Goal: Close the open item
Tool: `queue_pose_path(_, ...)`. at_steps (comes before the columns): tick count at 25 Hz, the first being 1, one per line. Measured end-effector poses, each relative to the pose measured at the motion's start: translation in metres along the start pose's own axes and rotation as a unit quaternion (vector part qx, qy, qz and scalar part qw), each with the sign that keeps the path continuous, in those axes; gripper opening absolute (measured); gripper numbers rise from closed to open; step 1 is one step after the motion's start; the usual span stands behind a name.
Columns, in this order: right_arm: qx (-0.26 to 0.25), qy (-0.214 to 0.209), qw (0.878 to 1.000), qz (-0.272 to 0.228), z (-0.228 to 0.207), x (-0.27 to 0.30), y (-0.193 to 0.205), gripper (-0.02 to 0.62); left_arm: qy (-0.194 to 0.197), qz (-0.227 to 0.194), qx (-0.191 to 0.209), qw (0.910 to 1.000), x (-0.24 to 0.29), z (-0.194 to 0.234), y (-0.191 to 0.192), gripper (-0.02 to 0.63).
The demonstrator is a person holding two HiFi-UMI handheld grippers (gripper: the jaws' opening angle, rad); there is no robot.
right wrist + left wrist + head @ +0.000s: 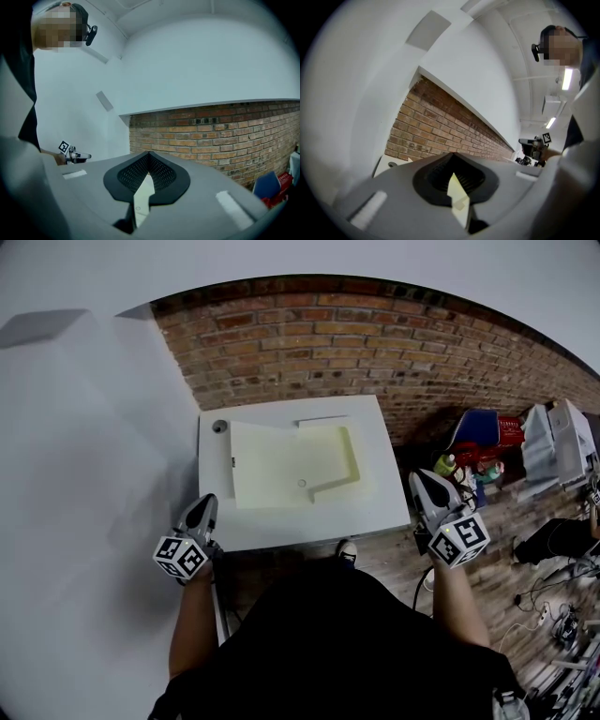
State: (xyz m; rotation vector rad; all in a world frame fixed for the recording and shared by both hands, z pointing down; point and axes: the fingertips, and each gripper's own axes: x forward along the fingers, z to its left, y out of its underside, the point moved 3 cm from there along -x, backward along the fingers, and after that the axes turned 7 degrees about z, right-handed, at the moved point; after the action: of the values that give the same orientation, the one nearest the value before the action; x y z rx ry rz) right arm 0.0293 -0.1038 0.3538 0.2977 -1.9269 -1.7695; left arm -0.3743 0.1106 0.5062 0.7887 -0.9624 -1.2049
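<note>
A pale cream case lies open on the white table, one flat leaf to the left and a recessed tray half to the right. My left gripper hovers at the table's front left corner, shut and empty. My right gripper hangs just off the front right corner, also shut with nothing in it. In the left gripper view the jaws of the left gripper meet in a point toward the brick wall. The right gripper view shows the right gripper closed the same way. Neither touches the case.
A brick wall runs behind the table and a white wall stands close on the left. A round hole marks the table's back left corner. Blue and red gear, bottles and cables crowd the floor at right.
</note>
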Motion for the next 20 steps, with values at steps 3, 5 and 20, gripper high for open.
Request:
queue_pose_path(3, 0.003, -0.004, 1.0, 0.0, -0.004, -0.003, 0.003, 0.002, -0.004, 0.002, -0.001, 1.0, 0.0, -0.004, 0.001, 0.003)
queue_pose_path(5, 0.008, -0.005, 1.0, 0.0, -0.007, -0.005, 0.006, 0.002, -0.004, 0.002, 0.001, 1.0, 0.002, -0.007, 0.001, 0.003)
queue_pose_path(20, -0.002, -0.046, 0.999, 0.018, -0.016, 0.025, 0.014, 0.002, -0.057, 0.03, 0.0, 0.9979, 0.014, 0.007, 0.035, 0.003)
